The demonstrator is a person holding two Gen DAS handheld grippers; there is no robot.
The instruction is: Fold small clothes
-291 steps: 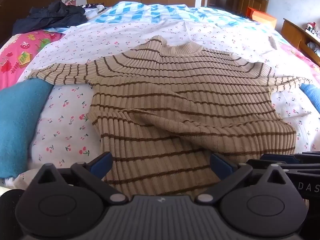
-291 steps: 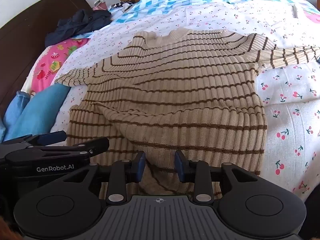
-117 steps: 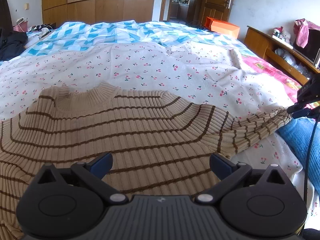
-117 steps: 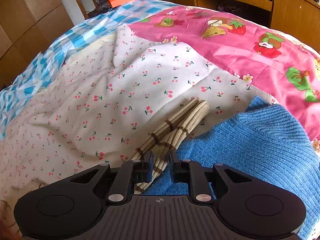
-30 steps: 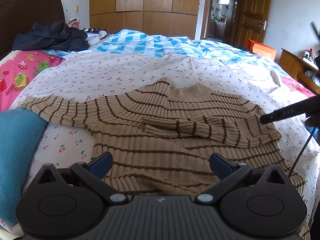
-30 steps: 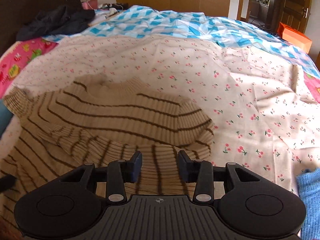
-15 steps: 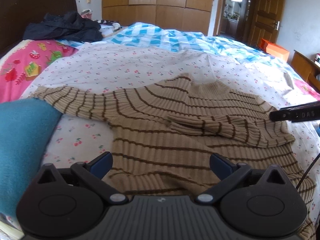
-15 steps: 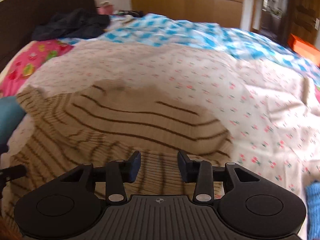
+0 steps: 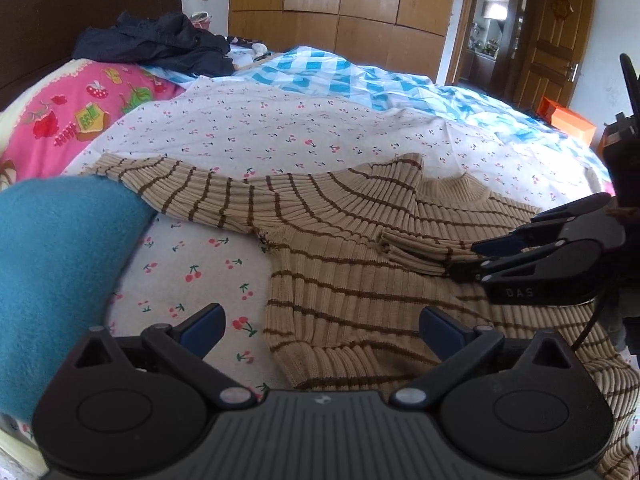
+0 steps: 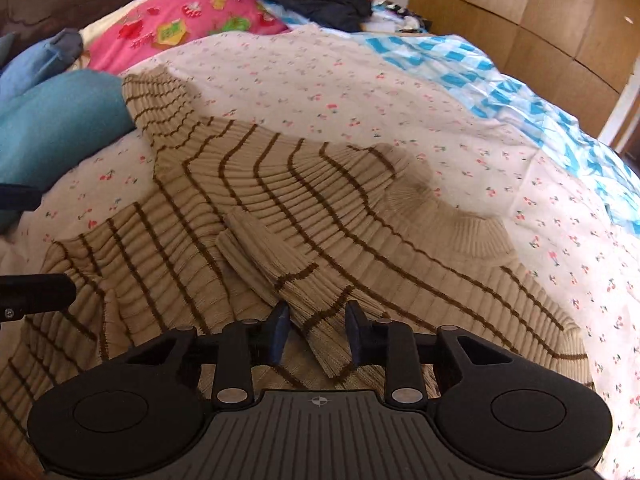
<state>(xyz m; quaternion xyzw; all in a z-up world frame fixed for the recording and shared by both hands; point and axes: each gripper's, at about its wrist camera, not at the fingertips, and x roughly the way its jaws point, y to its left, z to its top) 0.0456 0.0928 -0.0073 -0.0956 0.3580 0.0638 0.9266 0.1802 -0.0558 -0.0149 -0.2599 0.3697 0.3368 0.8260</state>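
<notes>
A beige sweater with brown stripes (image 9: 360,264) lies flat on the bed, collar away from me. Its right sleeve (image 9: 416,248) is folded across the chest; its left sleeve (image 9: 180,192) stretches out to the left. My left gripper (image 9: 320,324) is open and empty, hovering over the sweater's lower left edge. My right gripper (image 10: 316,328) is open, its jaws on either side of the folded sleeve (image 10: 280,276) without closing on it. The right gripper also shows in the left wrist view (image 9: 472,256), beside the sleeve cuff.
A teal garment (image 9: 52,272) lies at the left by the outstretched sleeve cuff. Dark clothes (image 9: 156,44) are piled at the headboard. The bed has a cherry-print sheet (image 9: 280,132), a pink cartoon cover (image 9: 72,112) and a blue checked quilt (image 9: 360,76).
Both grippers have swung left. The right gripper has dropped close over the folded sleeve. The left gripper now faces the outstretched left sleeve and the teal garment.
</notes>
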